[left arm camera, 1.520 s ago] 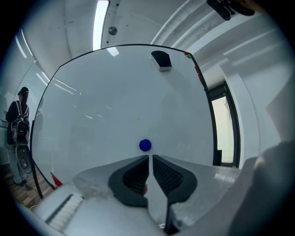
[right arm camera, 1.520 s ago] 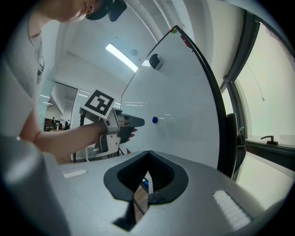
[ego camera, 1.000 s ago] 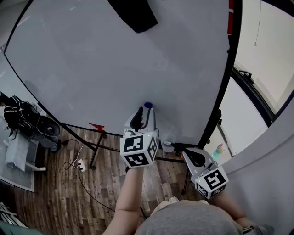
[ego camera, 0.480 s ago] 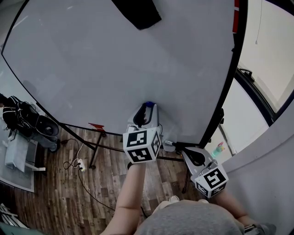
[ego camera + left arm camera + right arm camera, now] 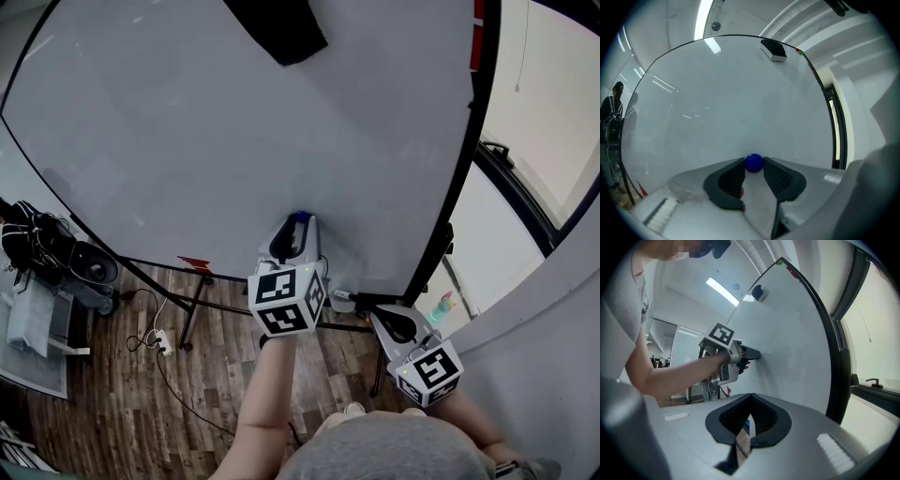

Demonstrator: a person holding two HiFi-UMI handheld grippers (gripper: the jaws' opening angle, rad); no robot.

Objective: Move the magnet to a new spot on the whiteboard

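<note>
My left tongs (image 5: 753, 168) are clamped on the blue magnet (image 5: 753, 162), which sits right at their tips with one jaw on each side of it, against the whiteboard (image 5: 740, 103) straight ahead of them. My right tongs (image 5: 750, 397) are closed with nothing between the jaws. They hang lower and off to the right of the left pair, near the board's black frame (image 5: 457, 197), and look along the board toward the left pair. High above the left tongs, near the board's top edge, a dark eraser (image 5: 773, 49) clings to the surface. Below both tongs lies a wooden floor (image 5: 103, 394), with dark bags (image 5: 47, 246) well off to the left
</note>
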